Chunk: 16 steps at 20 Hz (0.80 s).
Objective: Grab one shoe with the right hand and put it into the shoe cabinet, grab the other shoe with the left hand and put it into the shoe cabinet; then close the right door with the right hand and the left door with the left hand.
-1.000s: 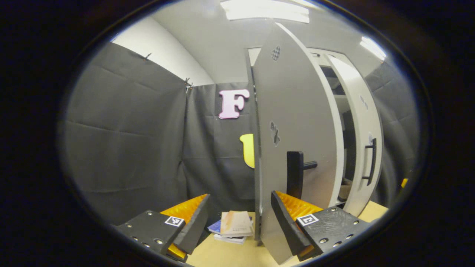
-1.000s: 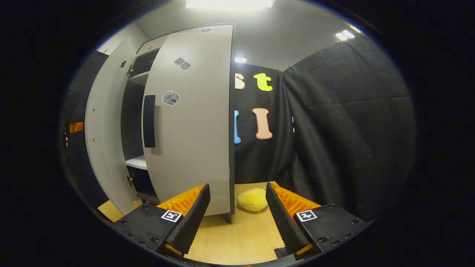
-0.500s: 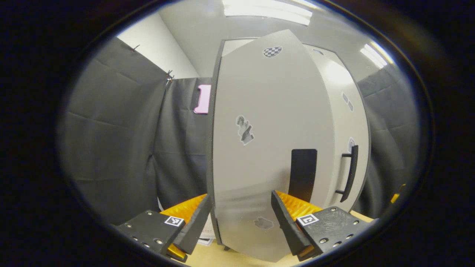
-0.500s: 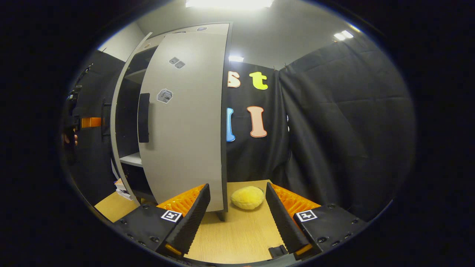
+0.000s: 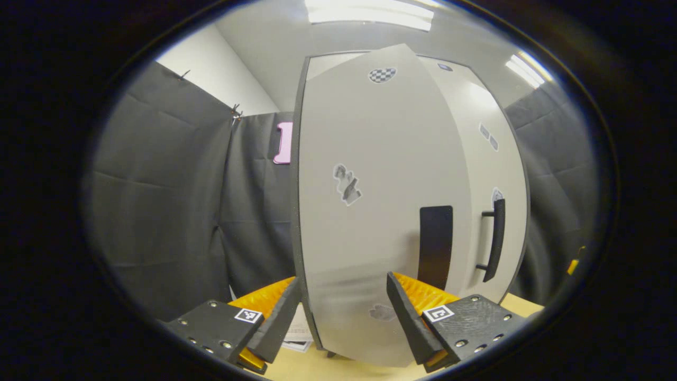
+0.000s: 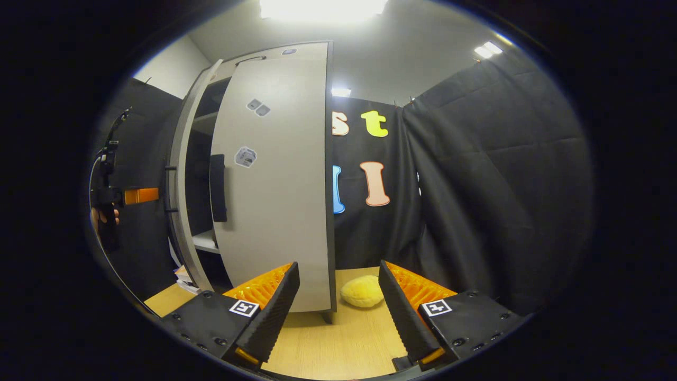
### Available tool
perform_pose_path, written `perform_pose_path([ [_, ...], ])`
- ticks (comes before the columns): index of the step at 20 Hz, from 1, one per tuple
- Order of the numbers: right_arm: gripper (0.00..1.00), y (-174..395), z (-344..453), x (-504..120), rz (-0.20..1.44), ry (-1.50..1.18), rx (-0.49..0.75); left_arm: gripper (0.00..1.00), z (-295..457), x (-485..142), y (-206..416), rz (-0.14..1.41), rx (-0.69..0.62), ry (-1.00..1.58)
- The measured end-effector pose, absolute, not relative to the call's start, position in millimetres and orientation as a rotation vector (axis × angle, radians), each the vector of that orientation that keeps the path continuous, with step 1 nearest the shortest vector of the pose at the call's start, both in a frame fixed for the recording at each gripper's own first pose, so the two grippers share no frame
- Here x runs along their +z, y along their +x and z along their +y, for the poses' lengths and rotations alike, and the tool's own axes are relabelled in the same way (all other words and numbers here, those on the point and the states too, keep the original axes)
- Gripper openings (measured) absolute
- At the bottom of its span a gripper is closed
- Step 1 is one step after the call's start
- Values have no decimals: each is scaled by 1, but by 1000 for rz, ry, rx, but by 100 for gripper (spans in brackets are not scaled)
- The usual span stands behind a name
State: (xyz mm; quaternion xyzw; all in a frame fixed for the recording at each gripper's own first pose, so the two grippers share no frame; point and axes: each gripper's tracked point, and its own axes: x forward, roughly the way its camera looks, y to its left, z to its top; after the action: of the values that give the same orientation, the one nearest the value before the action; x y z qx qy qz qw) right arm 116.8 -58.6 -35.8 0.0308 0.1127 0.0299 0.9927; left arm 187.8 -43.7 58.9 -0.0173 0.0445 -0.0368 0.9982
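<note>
Since the earlier frames your left tongs [image 5: 342,312] have swung the tall pale-grey left door [image 5: 370,211] of the shoe cabinet round from edge-on to nearly face-on, so it now covers most of the opening. Your left tongs stand wide apart and hold nothing; the door's lower part sits between the two fingers in the left gripper view, though you cannot tell from it whether either finger touches the panel. A flat black handle [image 5: 436,241] sits on this door, just beside the black bar handle [image 5: 493,238] of the pale-grey right door [image 5: 494,174]. Some stacked paper or books [image 5: 299,336] lie on the light wooden floor [image 5: 317,368] behind the left finger.

In the right gripper view, your right tongs [image 6: 338,309] are also spread wide and empty, held near the outer edge of the right door [image 6: 280,201], which stands partly ajar; a dark gap with a white shelf [image 6: 203,241] shows between the two doors. A round yellow fluffy cushion [image 6: 363,291] lies on the floor between the fingers, beyond them and close to the door's bottom corner. Farther off at the left edge, your left tongs [image 6: 140,196] and the hand [image 6: 103,216] that grips them show near the left door [image 6: 182,180]. The shoes are hidden; you cannot tell from these views where they lie.
</note>
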Motion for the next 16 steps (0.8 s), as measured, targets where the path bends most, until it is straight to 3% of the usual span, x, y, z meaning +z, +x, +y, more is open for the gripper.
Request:
perform_pose_path([
  [8, 95, 96, -51, 15, 134, 83, 96, 100, 4, 67, 108, 88, -47, -16],
  [16, 95, 74, -44, 17, 98, 41, 121, 100, 24, 52, 48, 83, -28, 7],
])
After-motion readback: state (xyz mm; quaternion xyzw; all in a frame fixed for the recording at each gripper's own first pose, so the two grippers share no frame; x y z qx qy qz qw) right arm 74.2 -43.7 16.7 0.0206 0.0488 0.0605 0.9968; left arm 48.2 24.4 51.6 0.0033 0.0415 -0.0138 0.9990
